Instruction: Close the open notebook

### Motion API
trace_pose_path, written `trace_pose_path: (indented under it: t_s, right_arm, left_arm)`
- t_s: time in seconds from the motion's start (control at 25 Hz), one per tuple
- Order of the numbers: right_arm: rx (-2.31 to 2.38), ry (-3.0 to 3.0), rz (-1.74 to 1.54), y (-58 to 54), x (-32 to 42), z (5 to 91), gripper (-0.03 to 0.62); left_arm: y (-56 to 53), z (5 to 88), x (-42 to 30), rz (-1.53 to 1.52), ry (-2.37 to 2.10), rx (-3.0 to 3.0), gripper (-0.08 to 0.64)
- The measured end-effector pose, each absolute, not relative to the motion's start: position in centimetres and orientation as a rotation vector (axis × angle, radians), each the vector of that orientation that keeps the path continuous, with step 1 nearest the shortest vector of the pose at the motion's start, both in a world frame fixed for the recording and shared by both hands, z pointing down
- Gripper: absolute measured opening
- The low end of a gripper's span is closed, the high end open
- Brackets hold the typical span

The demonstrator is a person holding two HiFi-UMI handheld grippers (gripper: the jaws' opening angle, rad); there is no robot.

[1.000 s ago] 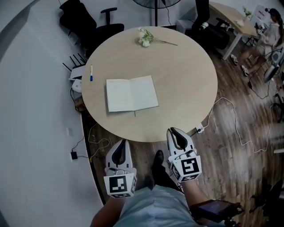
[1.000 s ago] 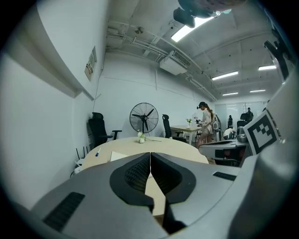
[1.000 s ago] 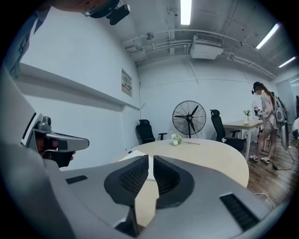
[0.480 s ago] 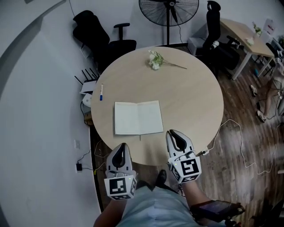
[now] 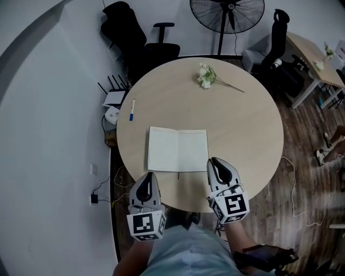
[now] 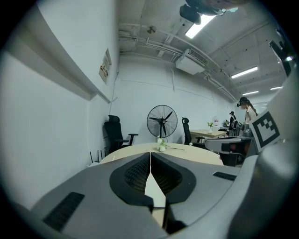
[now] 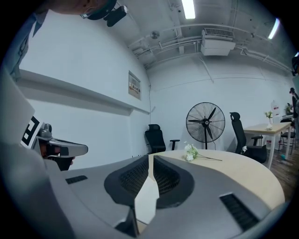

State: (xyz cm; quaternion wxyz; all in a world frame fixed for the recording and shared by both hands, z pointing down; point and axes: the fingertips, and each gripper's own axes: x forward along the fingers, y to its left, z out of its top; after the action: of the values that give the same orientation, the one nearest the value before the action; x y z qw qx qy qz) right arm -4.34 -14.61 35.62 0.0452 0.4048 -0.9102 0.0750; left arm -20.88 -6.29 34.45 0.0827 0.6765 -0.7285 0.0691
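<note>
Both grippers are pressed together and hold nothing. The left gripper (image 5: 146, 174) and the right gripper (image 5: 215, 161) each show their jaws meeting at the tip in their own views (image 6: 150, 155) (image 7: 150, 158).

The notebook (image 5: 178, 150) lies open and flat just ahead of them, pages up, its spine running away from the person. It sits between the lines along which the two grippers point. Its near right corner is just beside the right gripper's tip, apart from it. Its near left corner is a little ahead of the left gripper's tip. Neither gripper touches it.

It rests on a round, pale wooden table (image 5: 245, 126), and both tips hang over the table's near rim. Ahead and left of the left gripper, a blue-capped pen (image 5: 132, 109) lies near the left rim. Far ahead of the right gripper, a sprig of white flowers (image 5: 206, 76) lies near the far rim.

The tabletop around the notebook is bare on every side. Beyond the far rim stand a black office chair (image 5: 141, 43) and a floor fan (image 5: 227, 11). To the right is dark wood floor with a white cable (image 5: 291, 170), and a second desk (image 5: 312, 56) stands well apart.
</note>
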Motion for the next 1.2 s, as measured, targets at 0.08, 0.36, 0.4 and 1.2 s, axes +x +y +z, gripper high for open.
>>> trace_pose_path:
  t_s: [0.08, 0.36, 0.4, 1.2]
  right_arm:
    - [1.205, -2.77, 0.239, -15.8, -5.8, 36.5, 0.052]
    - [1.177, -2.705, 0.316, -20.0, -8.6, 40.9, 0.052]
    - [1.169, -2.696, 0.324, -20.5, -8.9, 41.6, 0.052]
    - [1.038, -2.558, 0.475, -24.3, -13.0, 54.1, 0.052]
  left_arm:
    - [-7.7, 35.6, -22.2, 0.209, -2.163, 1.996, 0.021]
    - [-11.8, 40.7, -25.6, 0.248, -2.102, 1.92, 0.021]
    - [-12.3, 41.4, -26.1, 0.252, -2.096, 1.907, 0.021]
    - [-16.1, 57.1, -30.7, 0.279, -1.939, 1.684, 0.264]
